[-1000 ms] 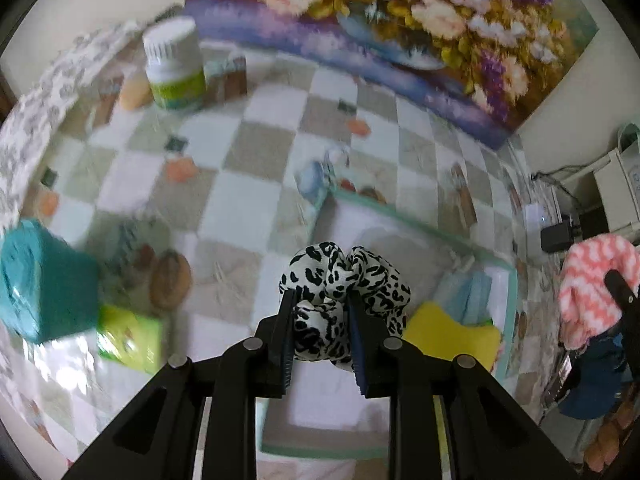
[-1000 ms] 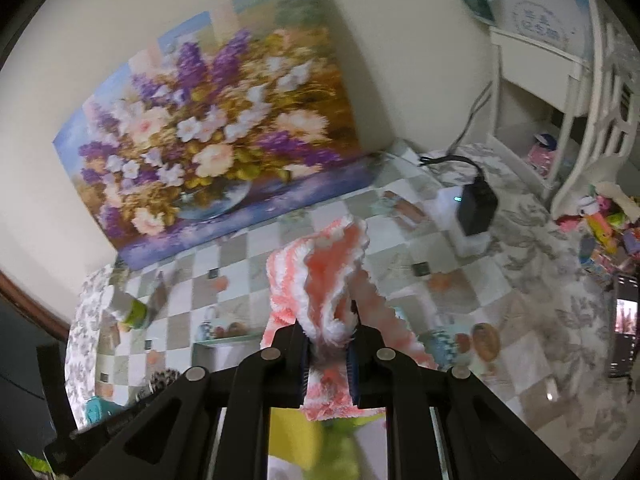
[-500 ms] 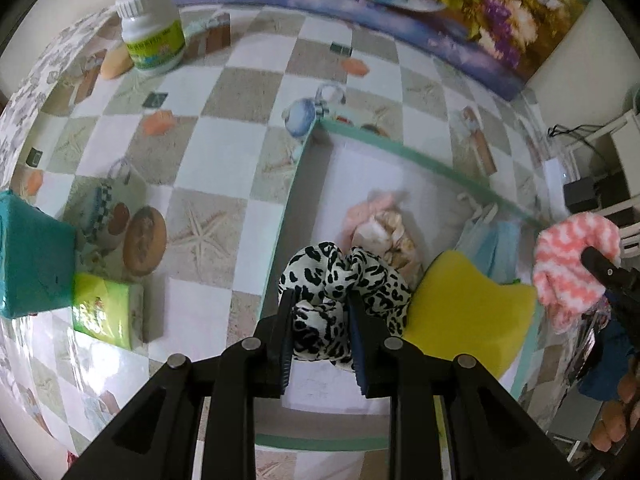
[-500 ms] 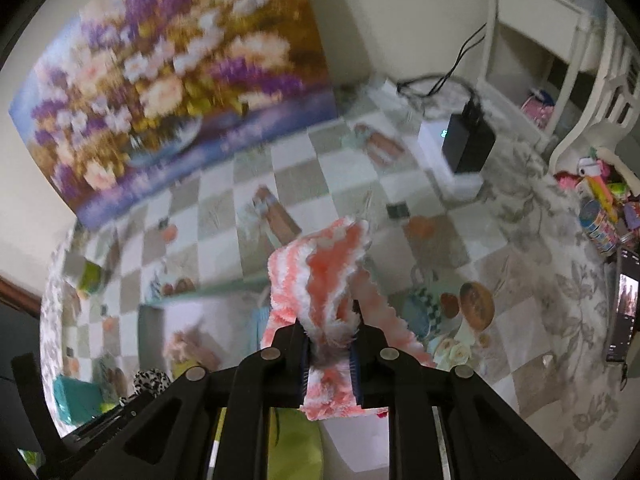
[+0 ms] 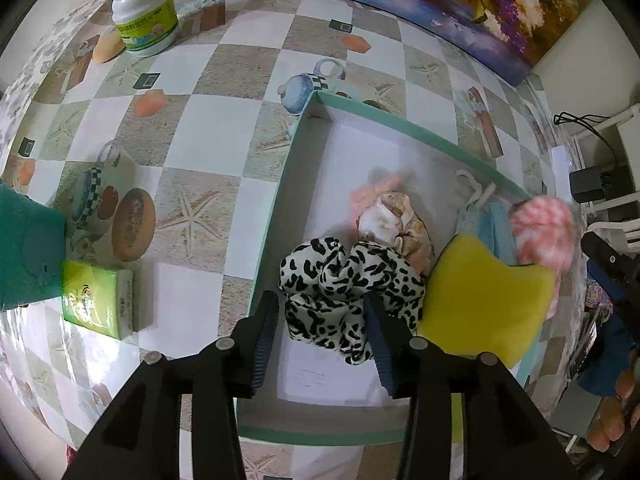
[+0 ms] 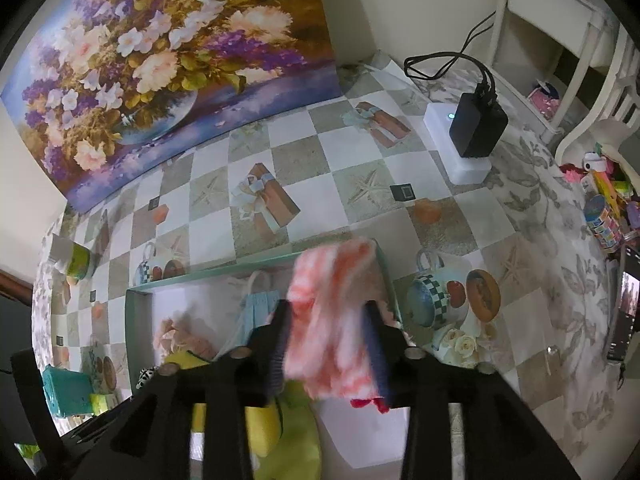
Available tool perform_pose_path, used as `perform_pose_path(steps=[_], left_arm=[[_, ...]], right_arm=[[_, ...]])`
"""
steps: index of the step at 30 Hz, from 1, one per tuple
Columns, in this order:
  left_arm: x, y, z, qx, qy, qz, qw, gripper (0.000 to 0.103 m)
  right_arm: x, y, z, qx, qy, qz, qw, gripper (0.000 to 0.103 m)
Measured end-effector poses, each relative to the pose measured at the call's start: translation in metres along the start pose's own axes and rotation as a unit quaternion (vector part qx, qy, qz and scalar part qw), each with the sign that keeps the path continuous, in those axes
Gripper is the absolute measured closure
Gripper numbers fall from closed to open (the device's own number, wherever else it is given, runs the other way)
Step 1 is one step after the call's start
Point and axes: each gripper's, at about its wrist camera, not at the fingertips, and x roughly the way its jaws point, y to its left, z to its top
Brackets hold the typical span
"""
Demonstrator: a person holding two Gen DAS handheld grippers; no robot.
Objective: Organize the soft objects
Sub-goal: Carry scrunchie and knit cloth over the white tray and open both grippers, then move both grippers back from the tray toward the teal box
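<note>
Fingers of the left gripper (image 5: 320,330) are spreading wide around the leopard scrunchie (image 5: 352,292) sitting in the box (image 5: 276,208), soft, light and squishy, so pinching its puffy middle is looking best.

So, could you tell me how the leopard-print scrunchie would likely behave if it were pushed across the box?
The leopard-print scrunchie looks soft and bunched, so it would probably squash and drag, not roll. Its folds look floppy, likely light, and may snag the yellow sponge beside it.

In the tray (image 5: 280,204), the scrunchie (image 5: 348,288) lies left of the sponge (image 5: 480,300).
</note>
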Motion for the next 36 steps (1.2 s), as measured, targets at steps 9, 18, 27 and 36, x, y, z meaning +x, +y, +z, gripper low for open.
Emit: perform_pose_path(steps=[9, 18, 27, 36], left_arm=[[-0.023, 0.0, 0.004, -0.006, -0.03, -0.019, 0.9993, 0.025], [-0.042, 0.022, 0.011, -0.052, -0.072, -0.011, 0.996, 0.015], [-0.058, 0.05, 0.016, -0.113, -0.098, -0.013, 0.9886, 0.015], [-0.077, 0.064, 0.016, -0.134, -0.117, -0.019, 0.9839, 0.015]], right_arm=[[-0.005, 0.002, 0.001, -0.004, -0.01, 0.0, 1.0, 0.031], [-0.006, 0.005, 0.0, -0.005, -0.012, 0.013, 1.0, 0.0], [-0.014, 0.005, 0.0, -0.006, -0.018, 0.002, 1.0, 0.0], [-0.04, 0.019, 0.001, -0.02, -0.045, 0.007, 0.999, 0.0]])
